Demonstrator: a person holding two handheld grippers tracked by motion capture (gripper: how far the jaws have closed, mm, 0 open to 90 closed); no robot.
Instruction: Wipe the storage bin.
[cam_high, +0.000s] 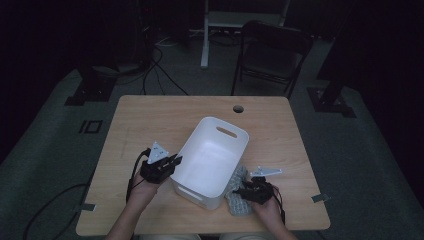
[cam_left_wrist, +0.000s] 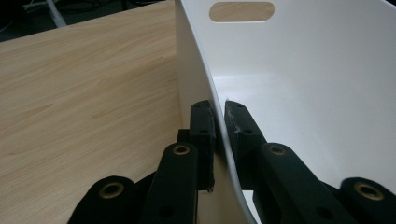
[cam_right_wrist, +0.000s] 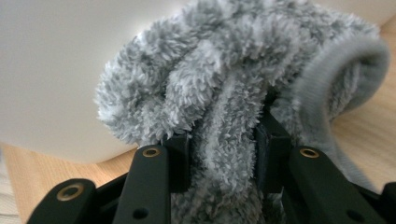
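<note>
Fuzzy grey sock (cam_right_wrist: 224, 116) sits between right gripper's (cam_right_wrist: 223, 161) jaws (pinched).

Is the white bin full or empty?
Empty: the white bin's inside shows bare; the fuzzy grey sock lies outside beside it.

A black folding chair (cam_high: 272, 52) stood at the upper centre-right of the high view, behind the wooden table (cam_high: 150, 120). A white frame leg (cam_high: 205, 35) stood just left of it. Black cables (cam_high: 160, 70) lay on the grey floor at upper left.
</note>
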